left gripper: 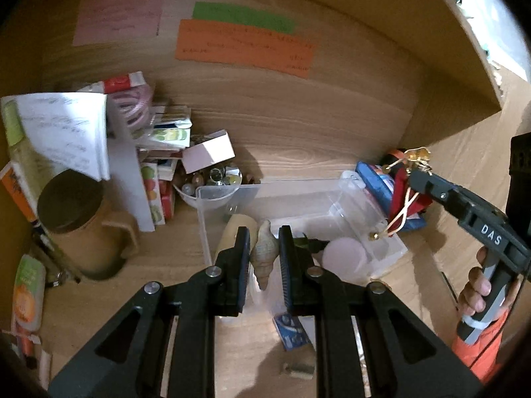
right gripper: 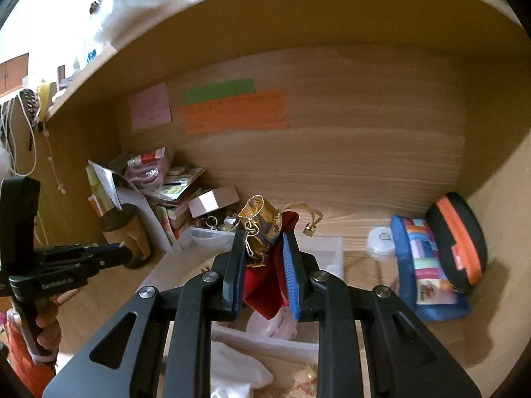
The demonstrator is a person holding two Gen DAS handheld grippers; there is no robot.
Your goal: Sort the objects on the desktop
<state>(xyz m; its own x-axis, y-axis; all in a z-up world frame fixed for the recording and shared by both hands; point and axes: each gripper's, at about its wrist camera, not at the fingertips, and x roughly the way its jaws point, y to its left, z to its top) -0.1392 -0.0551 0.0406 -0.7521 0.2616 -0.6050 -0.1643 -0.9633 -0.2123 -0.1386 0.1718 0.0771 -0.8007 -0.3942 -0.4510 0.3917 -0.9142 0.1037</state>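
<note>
My left gripper (left gripper: 265, 231) is shut on a pale spiral seashell (left gripper: 264, 256), held upright above a clear plastic box (left gripper: 205, 229). In the box lie a pink round lid (left gripper: 345, 258) and a beige object. My right gripper (right gripper: 264, 237) is shut on a red and gold drawstring pouch (right gripper: 262, 287); its gold cords dangle. In the left wrist view, the right gripper (left gripper: 415, 177) hangs over the box's right end with the pouch (left gripper: 402, 187), a hand on its handle. The left gripper (right gripper: 124, 254) shows at the left of the right wrist view.
A brown-lidded jar (left gripper: 76, 219), papers, stacked cards and a small bowl of beads (left gripper: 212, 184) crowd the left of the wooden shelf. At right lean a blue patchwork pouch (right gripper: 424, 265), a black and orange case (right gripper: 459, 242) and a white round tub (right gripper: 381, 242). Coloured notes are stuck on the back wall.
</note>
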